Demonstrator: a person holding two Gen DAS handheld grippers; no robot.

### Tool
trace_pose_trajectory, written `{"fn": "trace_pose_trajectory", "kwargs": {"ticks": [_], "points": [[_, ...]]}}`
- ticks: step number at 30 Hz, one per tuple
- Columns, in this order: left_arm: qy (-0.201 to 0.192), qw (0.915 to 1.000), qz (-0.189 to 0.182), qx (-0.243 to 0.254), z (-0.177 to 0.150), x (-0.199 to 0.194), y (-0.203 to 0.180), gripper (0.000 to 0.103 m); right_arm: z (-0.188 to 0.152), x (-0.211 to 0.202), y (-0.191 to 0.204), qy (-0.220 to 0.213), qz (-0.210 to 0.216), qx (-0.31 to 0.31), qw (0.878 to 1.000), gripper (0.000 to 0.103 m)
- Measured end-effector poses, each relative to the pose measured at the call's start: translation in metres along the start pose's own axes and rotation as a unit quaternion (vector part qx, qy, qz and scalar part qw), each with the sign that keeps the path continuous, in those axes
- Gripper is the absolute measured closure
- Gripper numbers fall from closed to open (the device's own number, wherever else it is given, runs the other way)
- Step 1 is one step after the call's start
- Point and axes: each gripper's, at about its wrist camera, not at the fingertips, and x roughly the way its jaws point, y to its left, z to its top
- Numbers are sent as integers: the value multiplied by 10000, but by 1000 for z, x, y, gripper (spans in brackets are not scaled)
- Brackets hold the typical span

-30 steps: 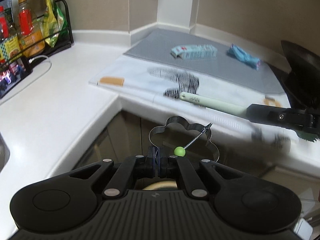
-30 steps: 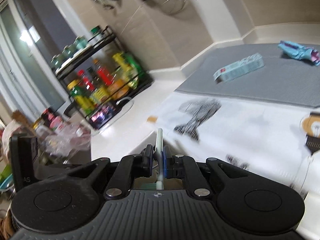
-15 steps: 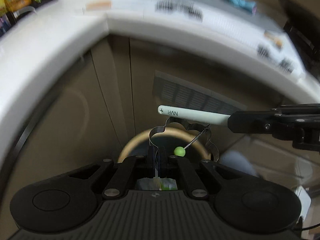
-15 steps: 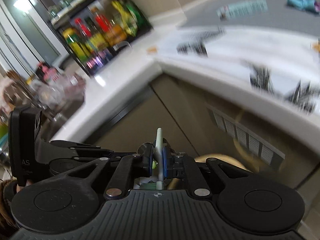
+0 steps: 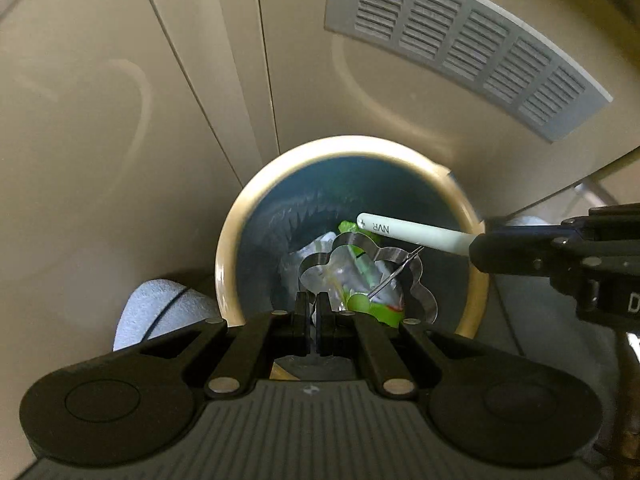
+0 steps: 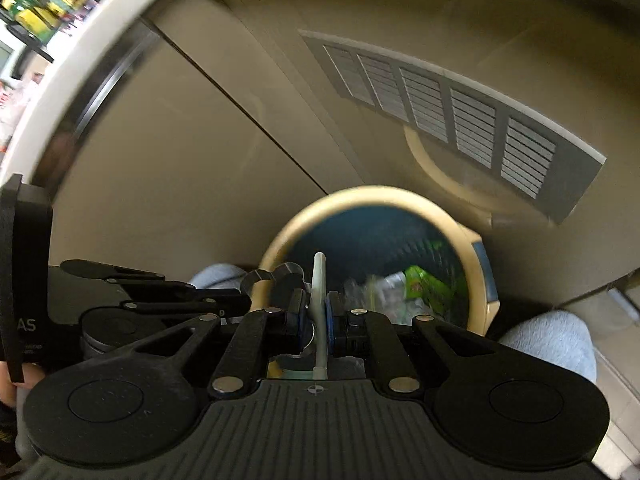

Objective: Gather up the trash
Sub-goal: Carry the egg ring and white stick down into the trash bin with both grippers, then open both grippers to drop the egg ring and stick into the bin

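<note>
My L gripper (image 5: 312,312), closed on flower-shaped metal ring (image 5: 368,276), and my R gripper (image 6: 316,312), closed on pale-green handle (image 5: 416,232), both over trash bin (image 5: 228,248) w/ wrappers (image 6: 424,284) inside, by vented cabinet (image 5: 460,44).

My left gripper (image 5: 312,304) points downward, its jaws pressed nearly together. My right gripper (image 6: 316,316) sits just beside it on the right, jaws likewise clamped narrow and aimed down.
</note>
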Motion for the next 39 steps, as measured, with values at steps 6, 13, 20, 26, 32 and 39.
{"fn": "trace_pose_trajectory", "kwargs": {"ticks": [6, 13, 20, 26, 32, 39], "points": [[446, 9989, -24, 126, 6, 25, 2, 27, 3, 21, -5, 308, -145, 5, 9994, 68], [144, 9997, 202, -70, -2, 8, 21, 0, 1, 5, -11, 129, -304, 57, 9994, 27], [-202, 9985, 293, -428, -11, -34, 28, 0, -6, -30, 8, -324, -422, -209, 9984, 18], [-623, 9968, 250, -435, -15, -72, 15, 0, -11, -71, 26, -824, -274, -285, 9958, 12], [-947, 9940, 336, -440, -18, -97, 5, 0, -18, -96, 42, -1154, -433, -512, 9911, 9], [-1237, 9905, 357, -488, -20, -116, 3, 0, -26, -110, 59, -1486, -633, -787, 9837, 9]]}}
